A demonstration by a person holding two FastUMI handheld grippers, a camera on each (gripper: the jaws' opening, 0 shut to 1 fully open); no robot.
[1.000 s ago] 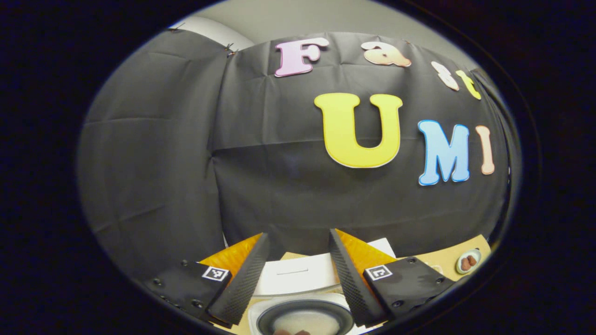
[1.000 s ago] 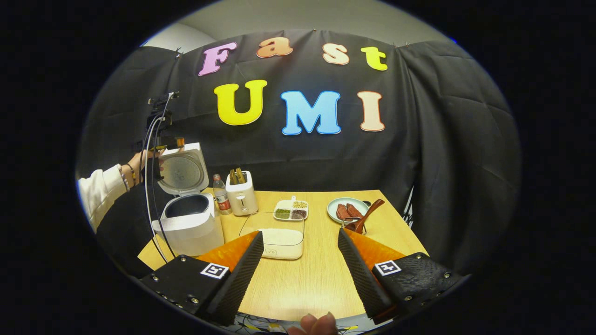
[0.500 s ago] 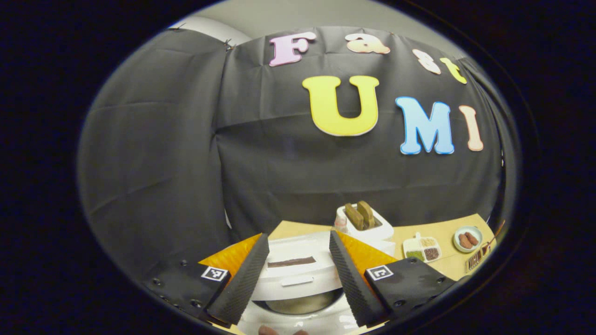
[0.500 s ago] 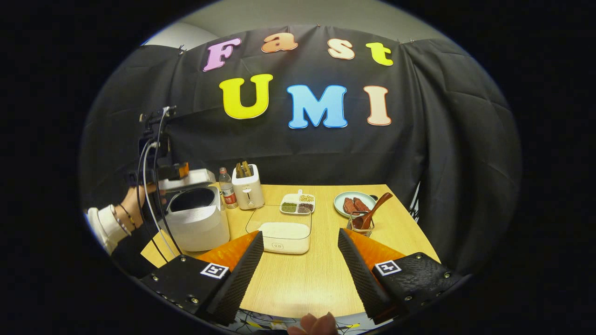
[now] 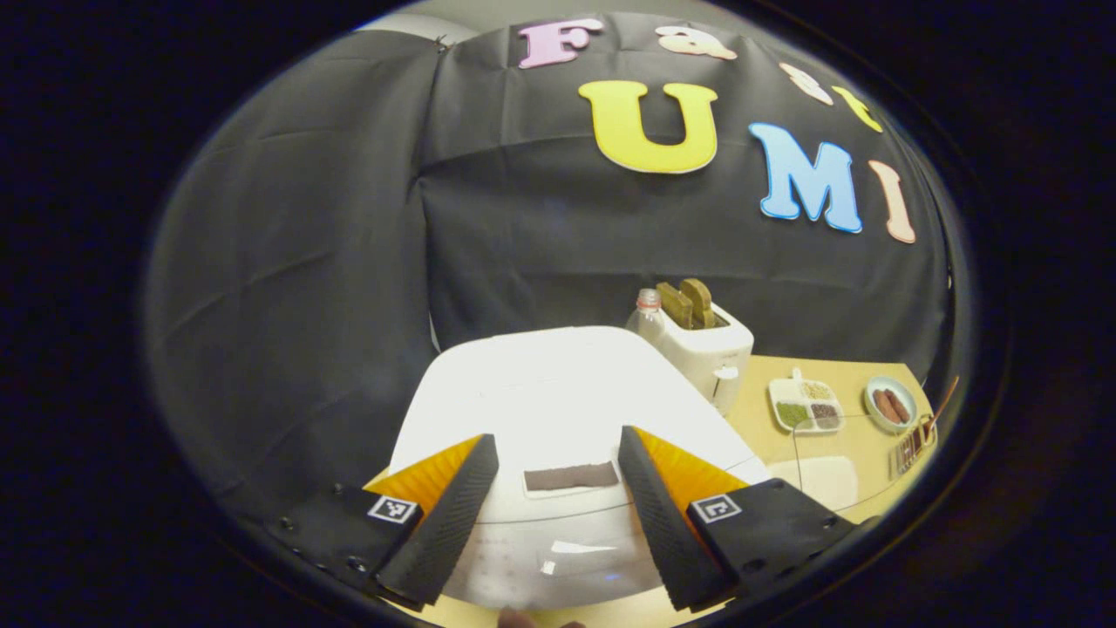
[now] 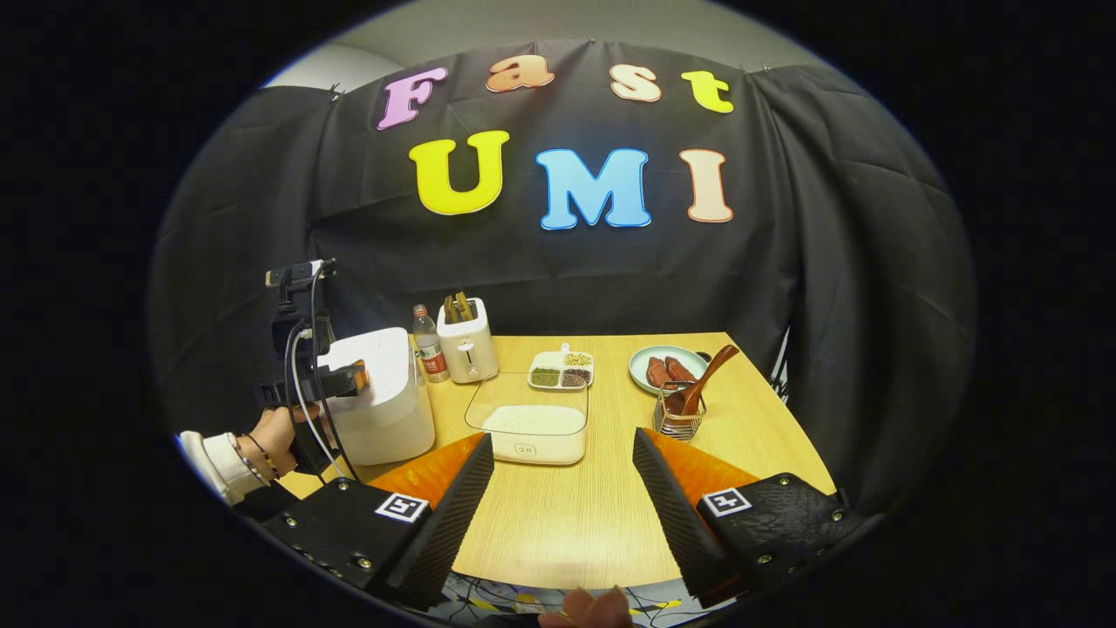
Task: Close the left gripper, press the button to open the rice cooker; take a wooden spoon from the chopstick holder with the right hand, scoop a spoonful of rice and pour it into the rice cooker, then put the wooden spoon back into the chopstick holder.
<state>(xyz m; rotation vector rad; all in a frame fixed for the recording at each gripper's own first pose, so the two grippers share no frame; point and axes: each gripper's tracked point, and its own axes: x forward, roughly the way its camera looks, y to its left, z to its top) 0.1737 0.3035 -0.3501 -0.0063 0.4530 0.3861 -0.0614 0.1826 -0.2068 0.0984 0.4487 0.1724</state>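
**A:** Lid down on the rice cooker, shut tight. Left gripper hovering right at its front edge, jaws spread wide, pinching nothing.

**B:** Straddling a dark strip on the lid, too. Probably the release button, dead ahead between the fingers and slightly below. Needs squeezing together first, then a short push down.

**A:** And the right gripper?

**B:** Gaping as well, empty, well to the right of the cooker. Wooden spoon farther right again, standing in the chopstick holder, handle leaning up and to the right. Rice tub between holder and cooker.

**A:** Nearest the button by far, then: the left. Not pressed yet, by the look of it.
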